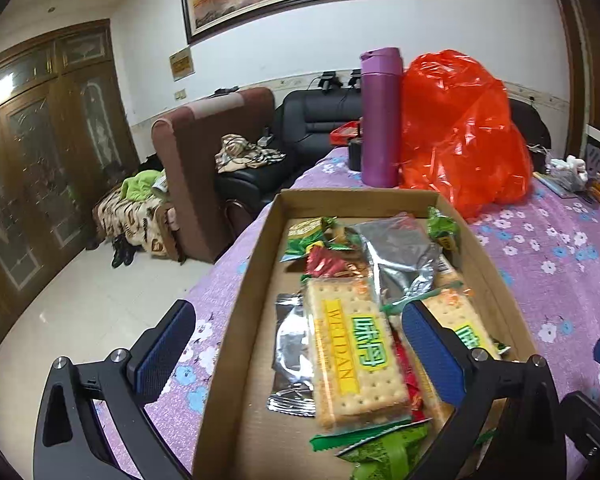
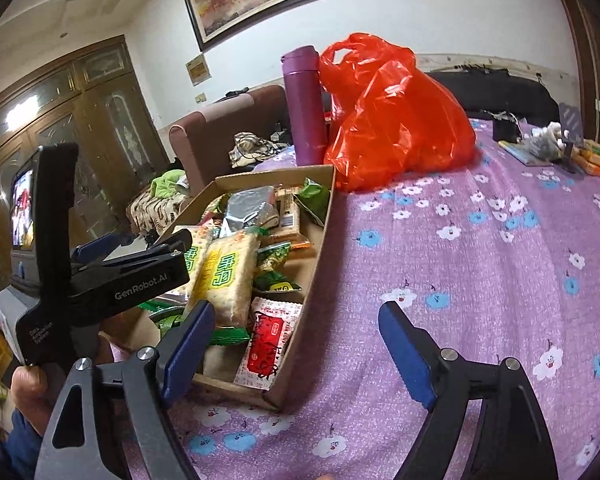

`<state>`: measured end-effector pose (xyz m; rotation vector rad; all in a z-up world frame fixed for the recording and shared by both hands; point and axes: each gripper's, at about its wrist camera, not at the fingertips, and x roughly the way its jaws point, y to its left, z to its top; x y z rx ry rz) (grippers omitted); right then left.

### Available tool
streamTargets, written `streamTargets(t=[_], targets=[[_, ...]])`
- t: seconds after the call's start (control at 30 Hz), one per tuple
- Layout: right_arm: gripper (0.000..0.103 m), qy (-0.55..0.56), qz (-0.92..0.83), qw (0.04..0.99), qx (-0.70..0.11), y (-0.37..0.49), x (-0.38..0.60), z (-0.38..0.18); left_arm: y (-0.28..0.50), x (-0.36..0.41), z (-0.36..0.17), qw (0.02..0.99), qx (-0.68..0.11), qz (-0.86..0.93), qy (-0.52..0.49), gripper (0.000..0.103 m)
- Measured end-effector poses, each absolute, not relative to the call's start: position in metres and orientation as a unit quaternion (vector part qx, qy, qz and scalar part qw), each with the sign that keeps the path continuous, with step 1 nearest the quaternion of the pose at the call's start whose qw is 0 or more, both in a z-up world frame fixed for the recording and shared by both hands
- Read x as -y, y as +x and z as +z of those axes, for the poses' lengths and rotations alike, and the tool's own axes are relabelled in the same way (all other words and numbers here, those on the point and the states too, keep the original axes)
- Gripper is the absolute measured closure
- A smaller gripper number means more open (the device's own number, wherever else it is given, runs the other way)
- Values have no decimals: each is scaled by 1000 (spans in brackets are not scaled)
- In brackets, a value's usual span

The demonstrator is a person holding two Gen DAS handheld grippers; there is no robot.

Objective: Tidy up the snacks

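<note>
A shallow cardboard box [image 1: 240, 280] on the purple flowered tablecloth holds several snack packs. Among them are a WEIDAN cracker pack [image 1: 352, 352], a silver packet [image 1: 400, 256] and green sachets [image 1: 380, 452]. My left gripper [image 1: 300, 344] is open over the box's near end; its left finger is outside the wall, its right finger is above the snacks, and the cracker pack lies untouched between them. My right gripper [image 2: 298, 344] is open at the near right corner of the box [image 2: 320, 240], beside a red-and-white sachet [image 2: 268, 340]. The left gripper [image 2: 140, 240] shows over the box there.
A purple flask [image 1: 380, 120] and a bulging red plastic bag [image 1: 460, 132] stand just behind the box. Small items and orange packs [image 2: 596, 160] lie at the table's far right. The table edge drops to a tiled floor on the left, with sofas beyond. A hand [image 2: 28, 392] holds the left gripper.
</note>
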<state>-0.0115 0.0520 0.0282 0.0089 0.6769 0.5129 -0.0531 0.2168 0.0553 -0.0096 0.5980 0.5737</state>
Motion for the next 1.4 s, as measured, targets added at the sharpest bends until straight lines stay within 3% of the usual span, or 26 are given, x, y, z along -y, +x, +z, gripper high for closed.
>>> streamTargets(t=[0.17, 0.33, 1.4], targets=[[15, -9, 235, 914, -330, -12, -55, 28, -54, -209, 57, 909, -291, 297, 24, 0], [0, -26, 218, 927, -305, -17, -55, 32, -55, -209, 57, 908, -298, 295, 25, 0], [0, -34, 199, 935, -292, -20, -54, 36, -57, -214, 55, 909, -311, 278, 7, 0]])
